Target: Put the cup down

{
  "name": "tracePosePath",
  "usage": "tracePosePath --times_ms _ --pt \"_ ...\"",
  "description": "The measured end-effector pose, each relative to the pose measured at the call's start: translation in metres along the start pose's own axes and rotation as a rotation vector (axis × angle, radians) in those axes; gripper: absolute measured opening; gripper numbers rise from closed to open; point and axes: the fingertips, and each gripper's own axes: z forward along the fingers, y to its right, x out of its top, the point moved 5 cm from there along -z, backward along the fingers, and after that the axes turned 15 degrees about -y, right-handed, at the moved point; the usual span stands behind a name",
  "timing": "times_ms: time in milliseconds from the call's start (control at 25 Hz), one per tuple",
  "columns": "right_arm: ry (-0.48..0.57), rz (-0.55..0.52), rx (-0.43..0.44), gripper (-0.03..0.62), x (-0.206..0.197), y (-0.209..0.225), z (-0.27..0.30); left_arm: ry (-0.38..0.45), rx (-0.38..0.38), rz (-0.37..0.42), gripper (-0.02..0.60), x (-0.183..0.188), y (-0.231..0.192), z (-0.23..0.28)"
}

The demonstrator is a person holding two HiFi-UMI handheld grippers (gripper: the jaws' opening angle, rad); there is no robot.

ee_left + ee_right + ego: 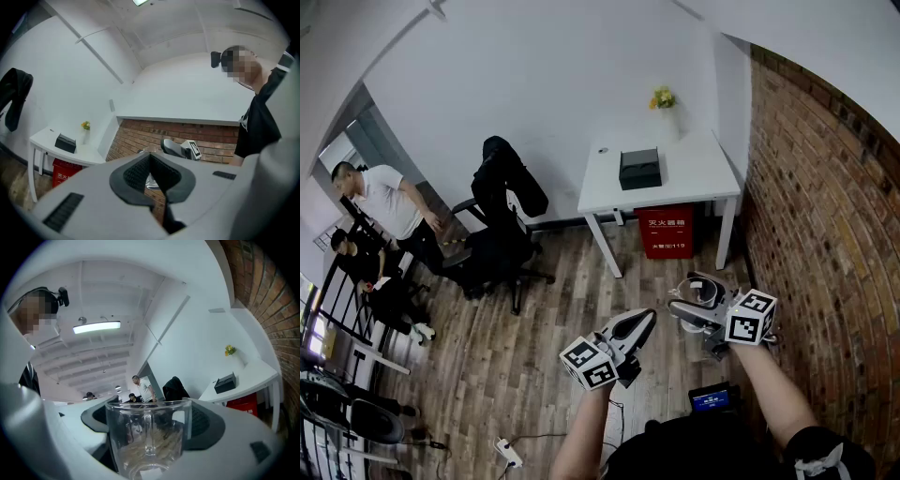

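A wood-plank floor [516, 375] runs between a white wall and a brick wall [825, 206] on the right. Against the white wall stands a white surface [694, 178] carrying a black box [639, 169] and a vase of yellow flowers [663, 101], with a red box [667, 232] on the floor beneath it. To the left of the surface is an office chair [502, 253] draped with a black jacket, and further left are 2 people [384, 202] beside dark furniture. The right tool [694, 300] is held out level over the floor, in front of the surface and near the brick wall. Its 2 jaws stand wide, 1 on each side of the cup [147, 439], and grip it. The cup is clear glass with a handle; it sits upright between the pads, handle toward the camera in the right gripper view, and hangs in the air well short of the surface. The left tool [645, 319] is just left of the right one in the head view, tilted slightly upward. Its jaws are pressed together with nothing between them, as the left gripper view shows. In that view the right tool's marker cube [193, 149] shows past the closed tips against the brick wall.
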Motion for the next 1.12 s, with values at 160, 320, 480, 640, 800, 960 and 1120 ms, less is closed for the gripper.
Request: tracePosePath --times_ms 160,320,480,640,800,960,1120 --pt "-0.002 0.000 -0.004 0.440 -0.0012 0.0001 -0.0020 -0.003 -0.002 0.004 0.008 -0.0017 0.0012 0.0014" --pt "0.000 0.005 0.004 0.440 -0.0014 0.0010 -0.0025 -0.005 -0.006 0.002 0.008 -0.0014 0.0017 0.0032" --pt "0.002 0.013 0.007 0.440 -0.0027 0.0004 -0.0027 -0.006 -0.009 -0.002 0.008 -0.0024 0.0014 0.0032" --pt "0.021 0.031 0.032 0.440 -0.0027 -0.0003 -0.0045 -0.007 -0.014 -0.001 0.008 -0.0038 0.0015 0.0047" --pt "0.030 0.022 0.031 0.440 -0.0003 -0.0017 -0.0065 -0.008 -0.018 -0.001 0.008 -0.0030 0.0018 0.0056" --pt "0.033 0.012 0.021 0.440 0.0039 -0.0034 -0.0080 -0.008 -0.023 0.000 0.008 -0.0007 0.0011 0.0059" --pt "0.039 0.009 0.022 0.440 0.0049 -0.0021 -0.0104 -0.011 -0.027 0.001 0.008 -0.0009 0.0010 0.0083"
